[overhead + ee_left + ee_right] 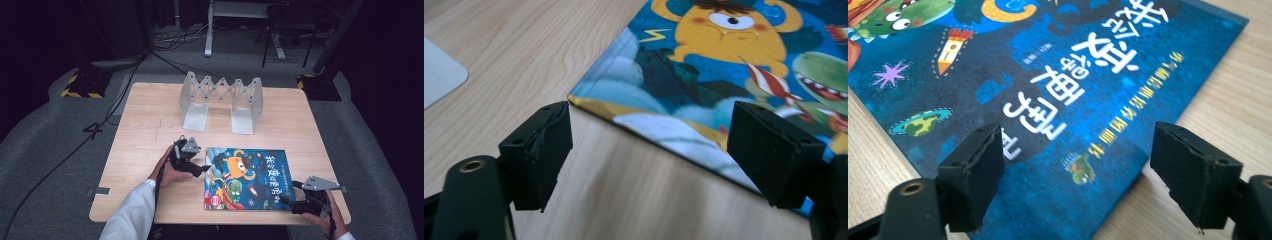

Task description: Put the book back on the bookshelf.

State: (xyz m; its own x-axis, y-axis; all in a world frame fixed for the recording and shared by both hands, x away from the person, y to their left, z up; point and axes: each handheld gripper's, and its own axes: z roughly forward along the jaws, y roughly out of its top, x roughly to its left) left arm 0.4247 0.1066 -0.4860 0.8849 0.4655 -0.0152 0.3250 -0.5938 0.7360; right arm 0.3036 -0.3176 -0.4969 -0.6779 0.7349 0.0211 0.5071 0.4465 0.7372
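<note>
A picture book (245, 177) with a blue cover and an orange monster lies flat on the wooden table (145, 125), near its front edge. My left gripper (202, 169) sits at the book's left side, held by a hand in a white sleeve. In the left gripper view its jaws (649, 150) stand open, low over the table, facing the book's (724, 60) corner and edge without touching it. My right gripper (288, 200) is at the book's near right corner. Its jaws (1078, 170) are open, one over the cover (1048, 75), one over bare wood.
A grey folding book stand (222, 100) with two upright plates stands at the back middle of the table; one of its base plates (439, 75) shows in the left gripper view. Cables run across the floor to the left. The table's front edge is close behind both hands.
</note>
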